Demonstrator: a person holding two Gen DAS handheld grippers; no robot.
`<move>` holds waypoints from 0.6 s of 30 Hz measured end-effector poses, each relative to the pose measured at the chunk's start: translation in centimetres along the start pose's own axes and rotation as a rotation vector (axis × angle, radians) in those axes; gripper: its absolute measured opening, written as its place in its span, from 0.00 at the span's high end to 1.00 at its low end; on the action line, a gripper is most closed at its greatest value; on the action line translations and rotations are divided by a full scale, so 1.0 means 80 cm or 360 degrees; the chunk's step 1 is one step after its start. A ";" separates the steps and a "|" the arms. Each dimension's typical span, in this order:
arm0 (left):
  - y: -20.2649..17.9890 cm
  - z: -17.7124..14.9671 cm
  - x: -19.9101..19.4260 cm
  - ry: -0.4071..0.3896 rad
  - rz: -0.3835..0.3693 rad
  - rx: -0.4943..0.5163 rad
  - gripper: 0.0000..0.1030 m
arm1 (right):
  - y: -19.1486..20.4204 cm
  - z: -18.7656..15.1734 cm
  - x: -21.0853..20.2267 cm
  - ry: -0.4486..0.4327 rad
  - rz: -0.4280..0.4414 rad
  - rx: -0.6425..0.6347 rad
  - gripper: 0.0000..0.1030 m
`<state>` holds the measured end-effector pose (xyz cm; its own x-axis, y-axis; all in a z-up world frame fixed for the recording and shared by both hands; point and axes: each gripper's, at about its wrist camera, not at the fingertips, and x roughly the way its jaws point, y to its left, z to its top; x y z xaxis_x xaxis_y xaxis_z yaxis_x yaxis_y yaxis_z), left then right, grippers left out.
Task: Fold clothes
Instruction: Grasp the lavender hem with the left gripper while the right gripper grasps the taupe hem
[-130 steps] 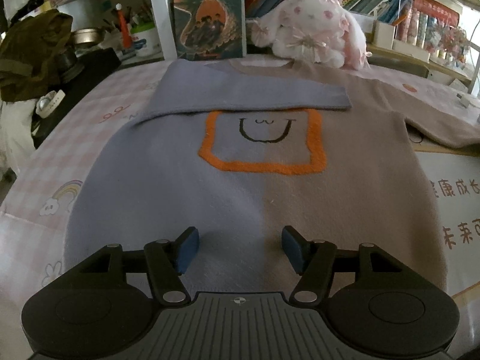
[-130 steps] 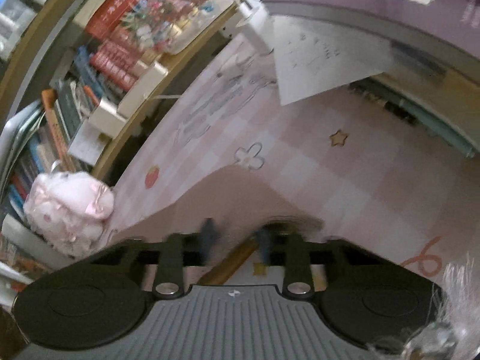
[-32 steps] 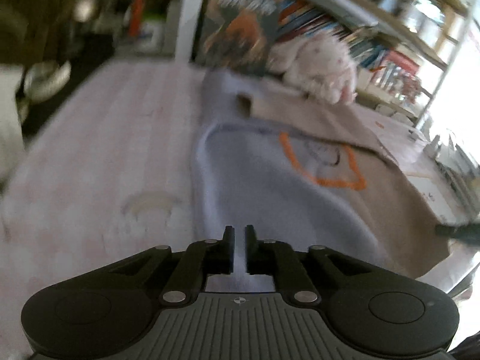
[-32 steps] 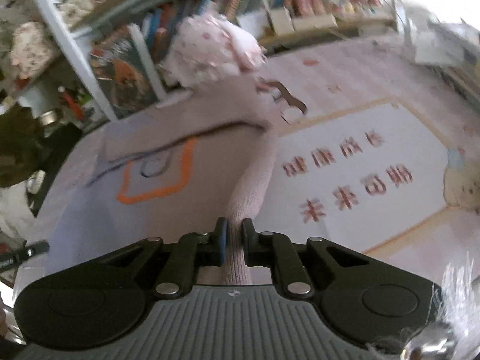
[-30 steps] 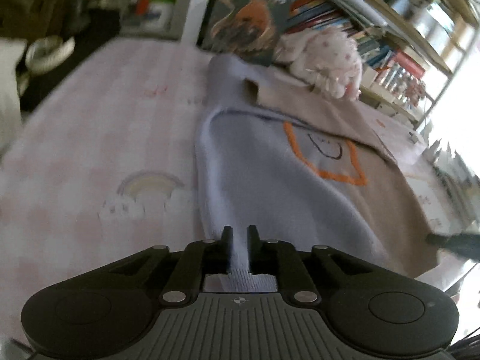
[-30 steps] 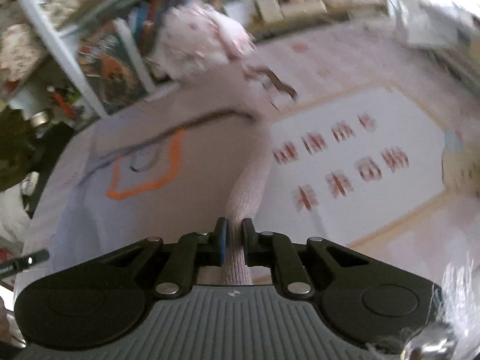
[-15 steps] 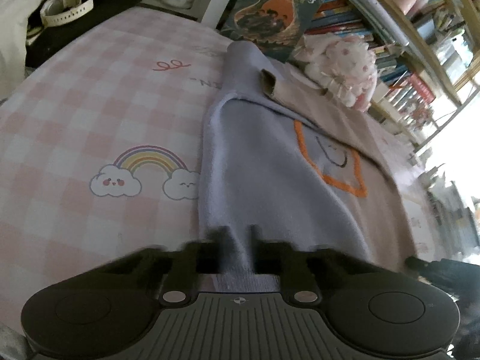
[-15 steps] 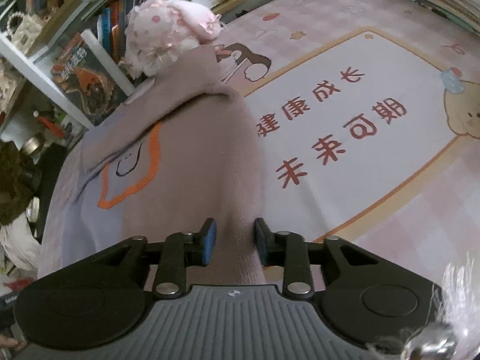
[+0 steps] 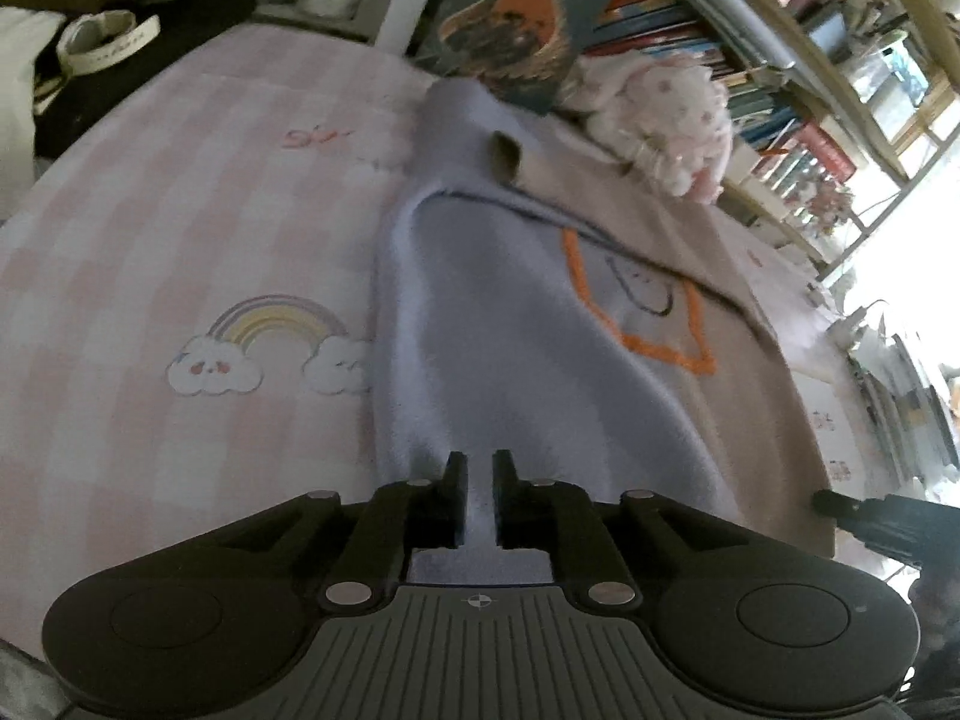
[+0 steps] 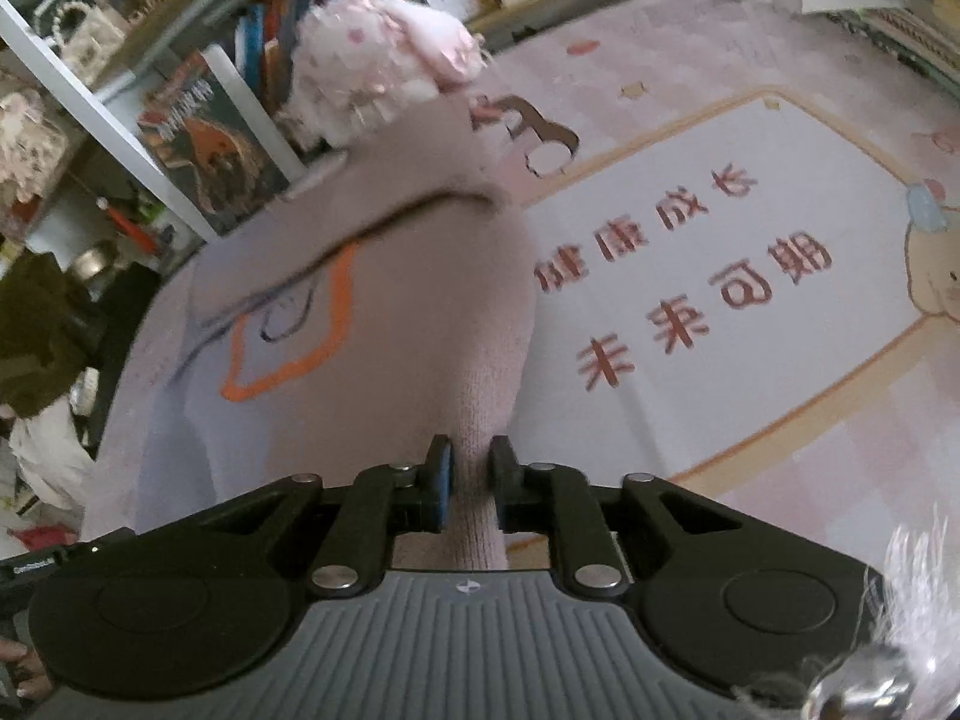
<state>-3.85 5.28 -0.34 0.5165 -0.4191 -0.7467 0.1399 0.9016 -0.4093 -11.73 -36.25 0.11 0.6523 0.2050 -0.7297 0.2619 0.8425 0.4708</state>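
A sweater [image 9: 516,348], lavender on one half and beige-pink on the other with an orange square and a smiley face, lies on a pink checked cloth with both sleeves folded across its chest. My left gripper [image 9: 478,468] is shut on the lavender hem corner and lifts it. My right gripper [image 10: 470,456] is shut on the beige-pink hem corner of the sweater [image 10: 384,324], which rises in a ridge toward the jaws. The right gripper's tip shows at the right edge of the left wrist view [image 9: 840,504].
A pink plush bunny [image 9: 666,114] and a standing book [image 9: 528,24] sit past the collar before bookshelves. A white printed mat [image 10: 720,300] lies right of the sweater. A rainbow print [image 9: 270,342] marks the cloth on the left. Dark clothes [image 10: 36,324] pile far left.
Both grippers left the sleeves, came to the hem corners and closed on them. In the last half second the right jaws shut tighter and both corners rose a little.
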 end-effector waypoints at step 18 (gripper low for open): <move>0.002 0.001 0.000 -0.0066 0.0077 0.0110 1.00 | -0.001 -0.009 0.006 0.0018 -0.0098 0.0045 0.86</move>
<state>-3.74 5.43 -0.40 0.5586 -0.3714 -0.7416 0.1711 0.9265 -0.3351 -11.92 -35.85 -0.62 0.6264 0.1586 -0.7632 0.3217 0.8392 0.4384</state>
